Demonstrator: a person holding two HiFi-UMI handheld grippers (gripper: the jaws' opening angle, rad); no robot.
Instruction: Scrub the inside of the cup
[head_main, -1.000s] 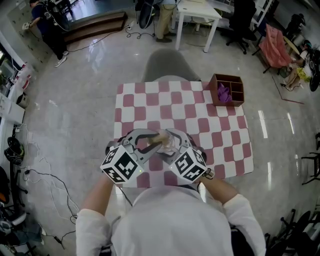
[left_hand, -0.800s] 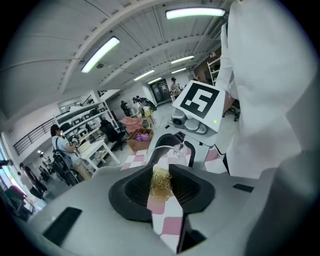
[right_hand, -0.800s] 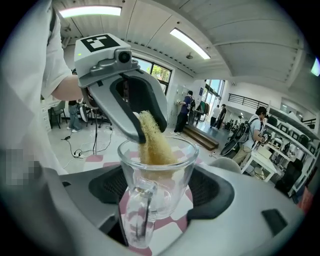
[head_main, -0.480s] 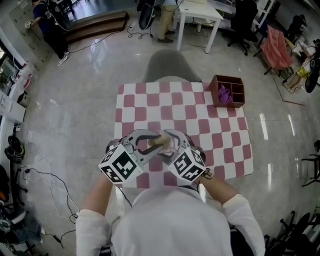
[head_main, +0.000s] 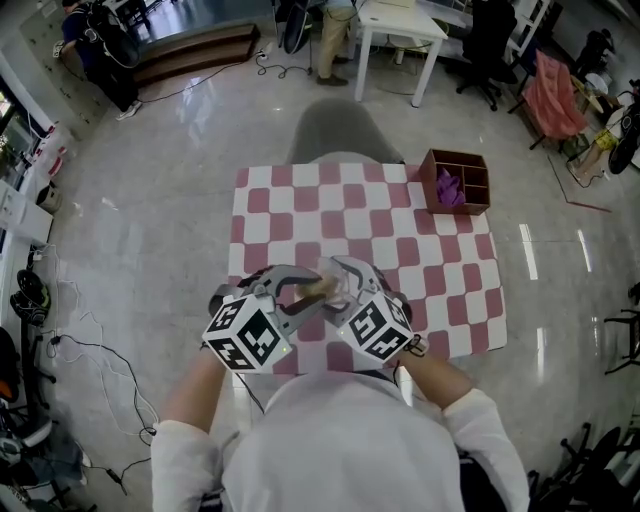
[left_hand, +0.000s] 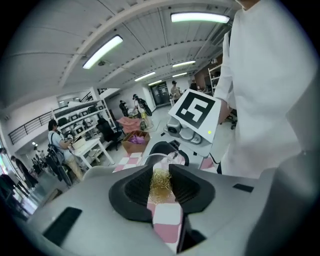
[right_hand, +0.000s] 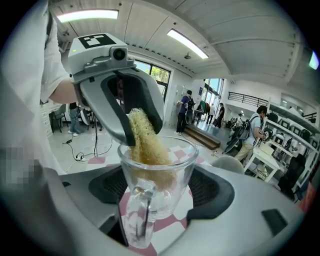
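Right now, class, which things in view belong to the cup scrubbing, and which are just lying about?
In use: glass cup, clamped in the right gripper; straw-coloured scrubber, clamped in the left gripper, dipped into it.
Lying about: wooden box, purple cloth inside it, grey chair.

L gripper (head_main: 308, 292): small move only; its marker cube (head_main: 247, 337) slid a touch toward the person's body & a bit right vs 0.5 s ago, and is turned slightly.
L gripper body: arch sits a little lower in head view than before.
Scrubber (head_main: 314, 289): went w/ the L jaws, a hair lower over the cup (head_main: 337, 283); depth change can't be told from the head view.
R gripper (head_main: 338, 272): cube (head_main: 374, 327) nudged slightly left vs 1 s ago, hardly more.
Bkgd, top left: person in dark clothes (head_main: 98, 45) moved a bit farther up the pic, feet incl.
Bkgd, right edge: stuff by the pink cloth (head_main: 553, 92) shifted; too small to say more.
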